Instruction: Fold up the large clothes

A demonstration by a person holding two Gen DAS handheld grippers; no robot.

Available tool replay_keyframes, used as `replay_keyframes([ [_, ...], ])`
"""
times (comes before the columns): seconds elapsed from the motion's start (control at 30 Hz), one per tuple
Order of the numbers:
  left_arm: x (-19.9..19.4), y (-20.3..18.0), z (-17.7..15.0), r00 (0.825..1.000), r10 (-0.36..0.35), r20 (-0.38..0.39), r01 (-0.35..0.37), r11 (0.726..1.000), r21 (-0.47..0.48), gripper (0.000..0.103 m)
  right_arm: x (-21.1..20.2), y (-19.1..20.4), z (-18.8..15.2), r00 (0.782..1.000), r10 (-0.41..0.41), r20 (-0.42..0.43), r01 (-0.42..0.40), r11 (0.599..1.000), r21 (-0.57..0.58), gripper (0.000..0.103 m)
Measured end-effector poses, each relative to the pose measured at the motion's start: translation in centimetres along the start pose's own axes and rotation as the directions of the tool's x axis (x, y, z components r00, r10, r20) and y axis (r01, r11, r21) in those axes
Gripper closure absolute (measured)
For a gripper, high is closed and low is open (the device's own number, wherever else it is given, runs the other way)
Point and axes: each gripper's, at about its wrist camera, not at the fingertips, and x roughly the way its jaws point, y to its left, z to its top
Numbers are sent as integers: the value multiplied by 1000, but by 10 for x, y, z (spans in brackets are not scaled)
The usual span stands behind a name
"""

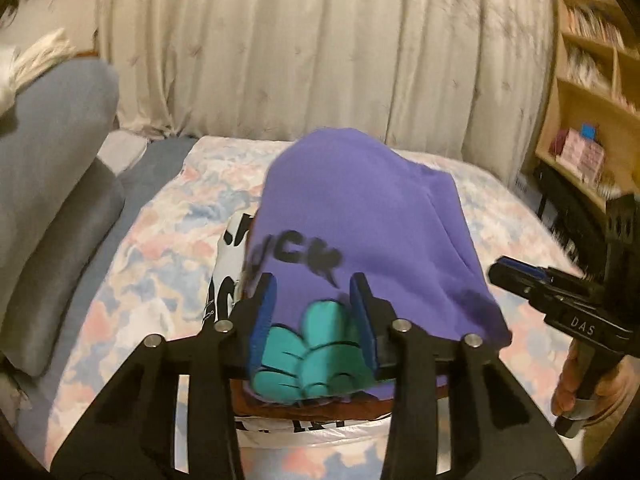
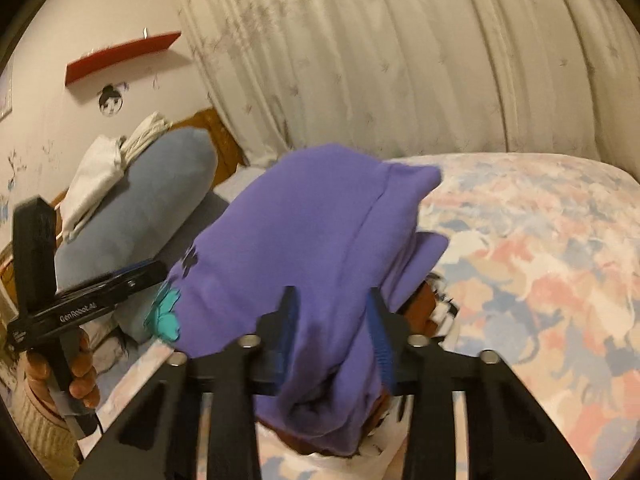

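Purple cloth — a shirt [image 1: 360, 216] — draped over a pile of folded clothes [image 1: 228, 264] on the bed [image 1: 132, 272], its near hem bunched up between both claws. Left claw [image 1: 314, 300] set on the near-left part of the hem, by the teal print [image 1: 312, 356]; cloth fills the gap between the blue pads [image 1: 264, 304], so judged as clenched on the shirt, though motion blur hides the real contact. Right claw [image 2: 332, 312] at the near-right corner, a thick fold of purple running down between its fingers; judged as gripping too. Both claws on the near edge, side by side, with the right hand [image 1: 576, 376] just beside the shirt's right border. Long axis of the shirt running away from the claws, toward the curtain [image 1: 320, 40]. Far end of the shirt raised and rounded, not flat. Next move probably a pull or a lay-down along that axis — equal work for both hands, neither nearer.
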Motion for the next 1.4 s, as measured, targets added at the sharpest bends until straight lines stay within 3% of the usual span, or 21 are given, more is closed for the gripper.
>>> replay_keyframes([
  [0.07, 12, -13, -4, 998, 58, -15, -57, 997, 51, 70, -12, 6, -8, 1000, -11, -28, 10, 1000, -25, 74],
  [0.13, 21, -17, -7, 994, 104, -23, -102, 992, 69, 70, 1, 8, -23, 997, -58, -60, 54, 997, -58, 75],
  [0.23, 30, -15, -11, 992, 121, -38, -119, 992, 47, 70, 23, 4, -40, 990, -119, -79, 112, 989, -95, 81],
  [0.33, 32, -16, -13, 991, 124, -48, -123, 992, 24, 70, 34, -6, -51, 991, -111, -73, 104, 990, -93, 82],
  [0.47, 27, -20, -13, 988, 143, -54, -144, 990, -5, 69, 21, -8, -48, 993, -90, -77, 86, 995, -55, 82],
  [0.53, 20, -19, -13, 986, 157, -54, -159, 987, -37, 63, 11, -10, -48, 993, -79, -88, 76, 996, -36, 82],
  [0.6, 9, -16, -15, 983, 171, -61, -175, 981, -87, 50, -7, -5, -44, 993, -69, -98, 67, 997, -26, 82],
  [0.73, -20, -23, -22, 984, 157, -80, -166, 979, -116, 47, -45, -4, -50, 993, -68, -98, 66, 998, -22, 82],
  [0.9, -70, -55, -40, 984, 164, -73, -171, 979, -109, 26, -113, 7, -63, 991, -77, -107, 75, 997, -29, 81],
  [1.1, -134, -111, -77, 987, 141, -75, -149, 981, -121, 22, -216, 5, -98, 986, -125, -107, 123, 992, -31, 64],
  [1.3, -184, -168, -129, 994, 67, -90, -80, 984, -156, 21, -313, -10, -154, 982, -147, -116, 146, 989, -15, 64],
  [1.4, -203, -197, -161, 995, 44, -86, -57, 985, -164, 21, -360, -17, -191, 977, -176, -119, 177, 984, -10, 58],
])
